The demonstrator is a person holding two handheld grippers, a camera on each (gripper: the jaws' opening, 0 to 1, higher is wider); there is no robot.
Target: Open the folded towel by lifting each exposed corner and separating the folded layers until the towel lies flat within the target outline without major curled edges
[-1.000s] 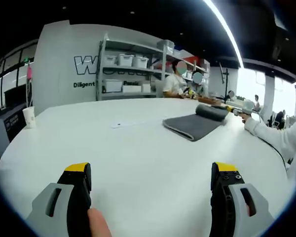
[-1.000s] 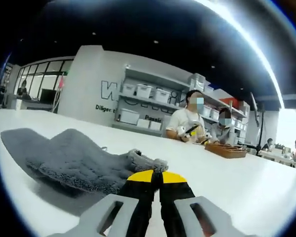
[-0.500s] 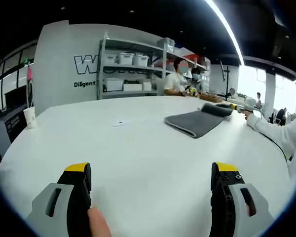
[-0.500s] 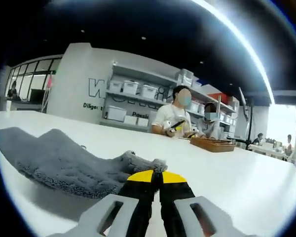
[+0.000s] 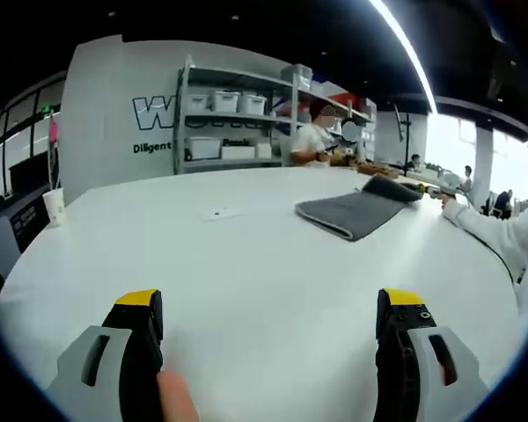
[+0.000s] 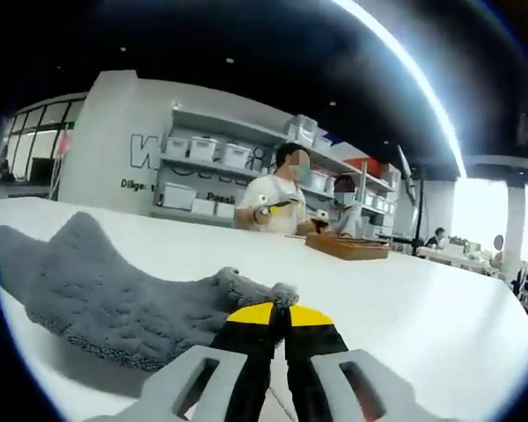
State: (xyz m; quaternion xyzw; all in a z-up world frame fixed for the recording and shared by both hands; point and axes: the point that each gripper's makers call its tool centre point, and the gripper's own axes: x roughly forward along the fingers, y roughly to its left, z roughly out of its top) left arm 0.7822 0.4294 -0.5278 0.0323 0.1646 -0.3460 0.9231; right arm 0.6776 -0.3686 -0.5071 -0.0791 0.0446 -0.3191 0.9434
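A grey towel (image 5: pixel 356 213) lies on the white table (image 5: pixel 246 264), far ahead and to the right in the left gripper view. My left gripper (image 5: pixel 268 309) hangs open over bare table, well short of the towel. In that view my right gripper (image 5: pixel 429 190) shows small at the towel's far right end, held by a white-sleeved arm (image 5: pixel 497 237). In the right gripper view the towel (image 6: pixel 114 294) stretches off to the left, and my right gripper (image 6: pixel 278 309) is shut on its near corner, which bunches at the yellow tips.
A white cup (image 5: pixel 52 206) stands at the table's left edge and a small paper scrap (image 5: pixel 222 212) lies mid-table. Two people sit at the far side by a wooden tray (image 6: pixel 348 246). Shelves with white bins (image 5: pixel 233 127) line the back wall.
My right gripper has pulled the held corner further right, so the towel's rolled layer lies lower and more stretched out. The left gripper has not moved.
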